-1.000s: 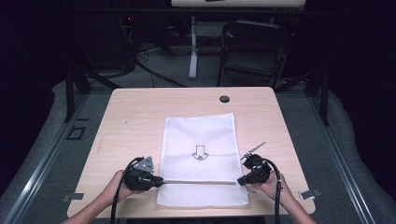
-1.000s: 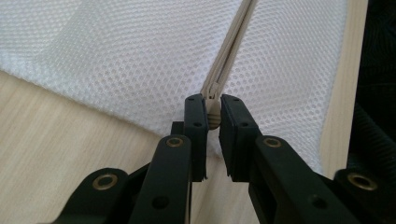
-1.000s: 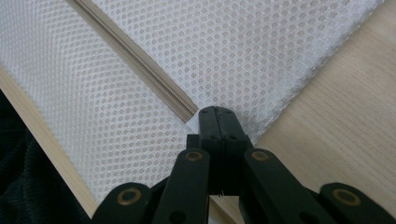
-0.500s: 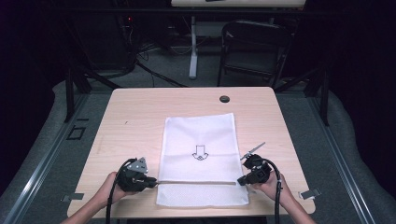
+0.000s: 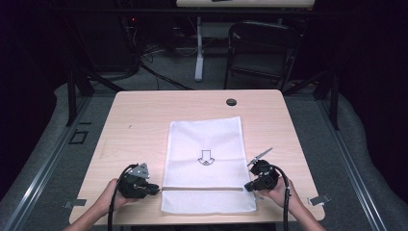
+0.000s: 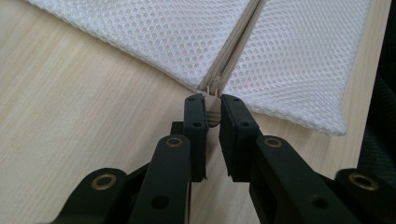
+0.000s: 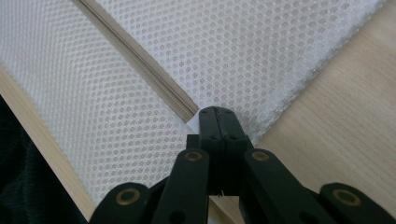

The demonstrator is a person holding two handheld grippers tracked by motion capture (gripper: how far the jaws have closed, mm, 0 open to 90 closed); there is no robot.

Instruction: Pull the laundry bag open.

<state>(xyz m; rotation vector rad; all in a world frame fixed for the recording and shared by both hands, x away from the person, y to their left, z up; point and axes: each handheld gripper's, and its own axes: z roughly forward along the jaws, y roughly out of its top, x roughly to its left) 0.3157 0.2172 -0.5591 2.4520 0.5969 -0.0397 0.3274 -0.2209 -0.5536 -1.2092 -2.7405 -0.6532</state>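
Observation:
A white mesh bag (image 5: pixel 204 144) with a black arrow print lies flat on the wooden table (image 5: pixel 139 120). A zipper (image 5: pixel 202 188) runs across it near the front edge. My left gripper (image 5: pixel 155 188) is at the zipper's left end. In the left gripper view its jaws (image 6: pixel 212 100) are nearly together on the small zipper pull (image 6: pixel 213 119), just off the bag's edge (image 6: pixel 163 37). My right gripper (image 5: pixel 248 185) is at the zipper's right end. Its jaws (image 7: pixel 215 112) are shut on the edge of the mesh bag (image 7: pixel 233 46), beside the zipper (image 7: pixel 140 60).
A small black round disc (image 5: pixel 231 102) lies near the table's far edge. A dark folding chair (image 5: pixel 262 48) and cables stand on the floor beyond the table. Bare wood lies on both sides of the bag.
My left gripper has slid a little to the left along the zipper line, to the bag's left edge. The right gripper has stayed where it was.

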